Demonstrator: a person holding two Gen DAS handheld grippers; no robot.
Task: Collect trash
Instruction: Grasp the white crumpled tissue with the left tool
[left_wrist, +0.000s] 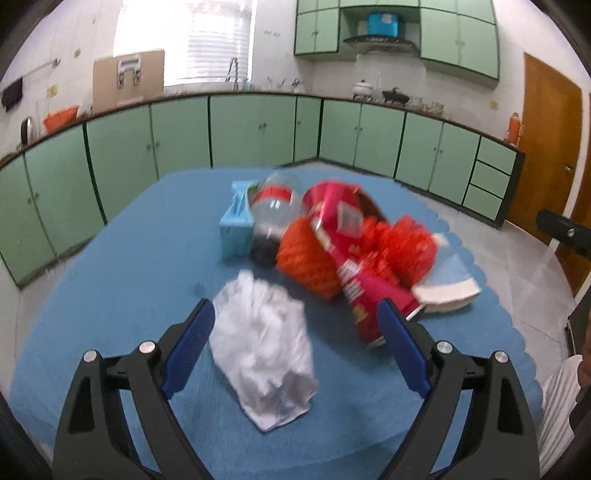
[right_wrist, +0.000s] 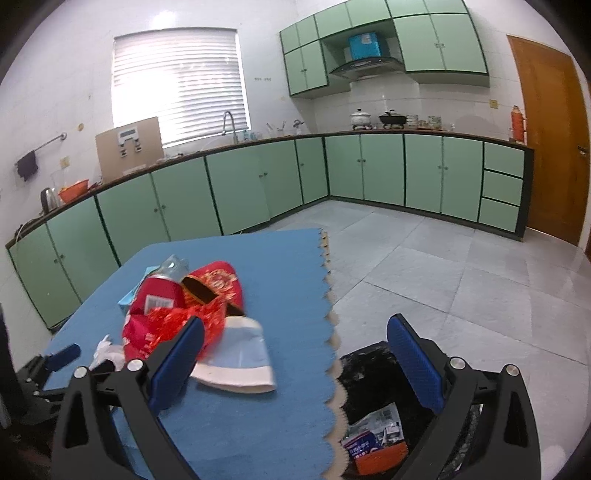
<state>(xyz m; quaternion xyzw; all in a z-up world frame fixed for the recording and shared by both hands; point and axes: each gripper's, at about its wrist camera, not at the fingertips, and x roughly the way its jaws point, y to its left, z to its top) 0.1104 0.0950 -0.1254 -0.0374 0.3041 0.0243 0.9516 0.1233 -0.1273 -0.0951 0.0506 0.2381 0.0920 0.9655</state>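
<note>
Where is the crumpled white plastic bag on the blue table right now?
In the left wrist view the crumpled white plastic bag lies on the blue table, framed by the open left gripper, nearer the camera than the red snack tube.

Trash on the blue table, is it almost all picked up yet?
Not yet. A few wrappers already lie in the black bin beside the table. Both grippers are open and empty; the left gripper has the white crumpled paper between its fingers, not squeezed. Still on the table: the bottle, blue box, red can, orange net and paper plate.
</note>
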